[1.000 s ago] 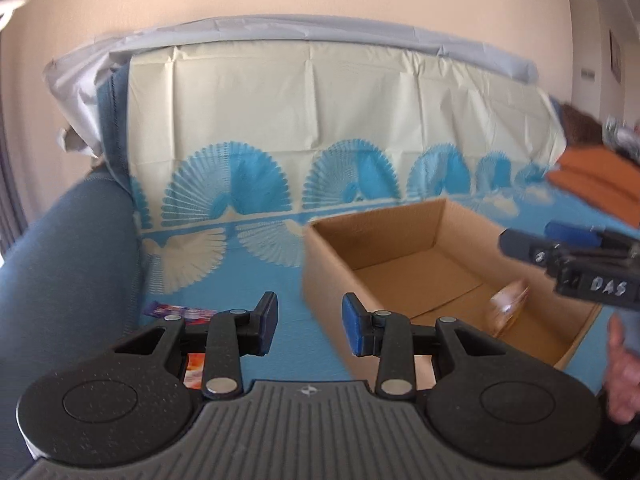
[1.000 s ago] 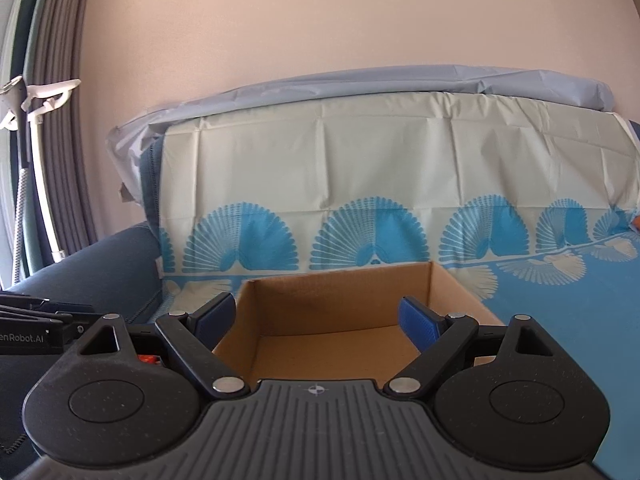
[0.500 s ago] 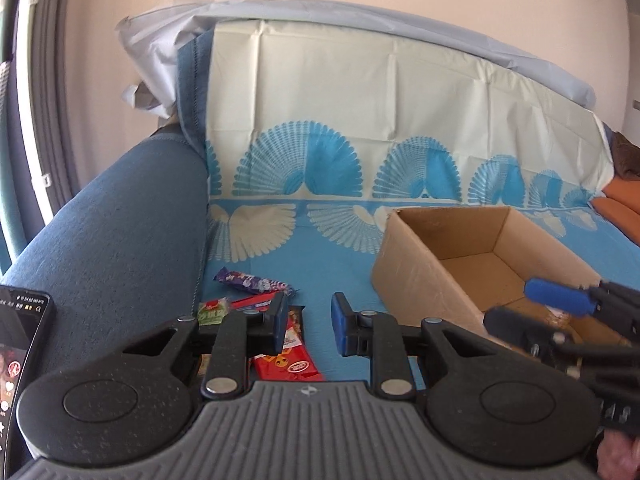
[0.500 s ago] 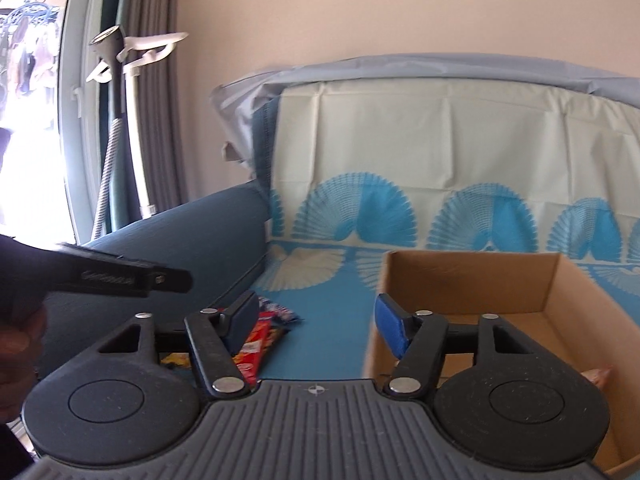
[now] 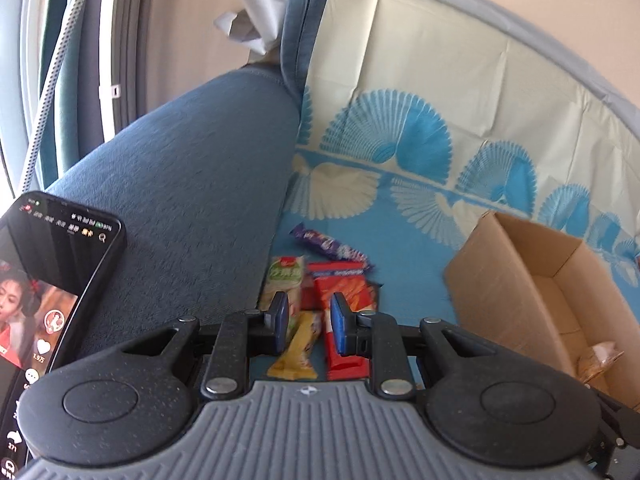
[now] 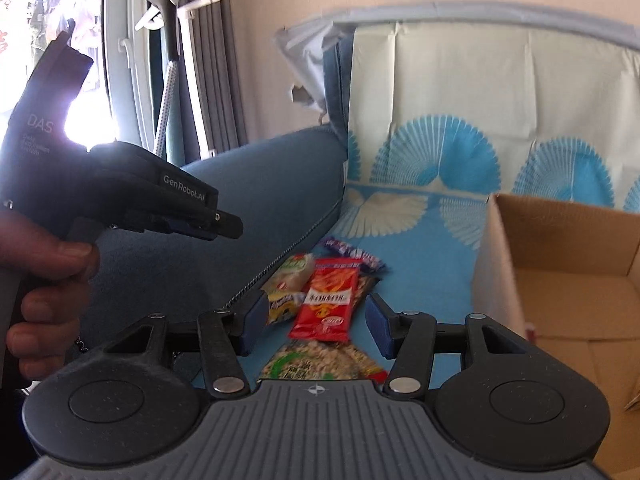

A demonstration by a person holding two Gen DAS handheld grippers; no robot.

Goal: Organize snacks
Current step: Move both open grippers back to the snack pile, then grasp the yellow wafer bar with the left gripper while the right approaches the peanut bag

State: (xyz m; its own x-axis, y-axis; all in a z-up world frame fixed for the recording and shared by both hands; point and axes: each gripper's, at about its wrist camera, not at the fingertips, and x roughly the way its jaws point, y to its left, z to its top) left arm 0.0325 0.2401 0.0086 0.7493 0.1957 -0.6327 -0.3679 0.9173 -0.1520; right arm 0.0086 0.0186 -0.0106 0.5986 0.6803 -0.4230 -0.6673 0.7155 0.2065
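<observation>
A pile of snacks lies on the blue patterned sofa cover beside the armrest: a purple bar (image 5: 328, 246), a green packet (image 5: 284, 280), a red packet (image 5: 344, 292) and a yellow bar (image 5: 298, 348). My left gripper (image 5: 309, 322) hovers over them, open by a narrow gap, and the yellow bar shows through it, not pressed. My right gripper (image 6: 316, 320) stands open above the red packet (image 6: 326, 304), with a nut packet (image 6: 320, 364) just in front of it. An open cardboard box (image 6: 496, 272) stands to the right, with one wrapped snack (image 5: 600, 356) inside.
The blue armrest (image 5: 180, 200) rises left of the pile, and a lit phone (image 5: 48, 280) rests on it. A hand (image 6: 48, 280) holds the left gripper (image 6: 230, 227) at the left of the right wrist view. Curtains and a white stand fill the far left.
Both views have swung left, from the cardboard box to the snack pile by the armrest. Both pairs of jaws have narrowed, the right one by much more.
</observation>
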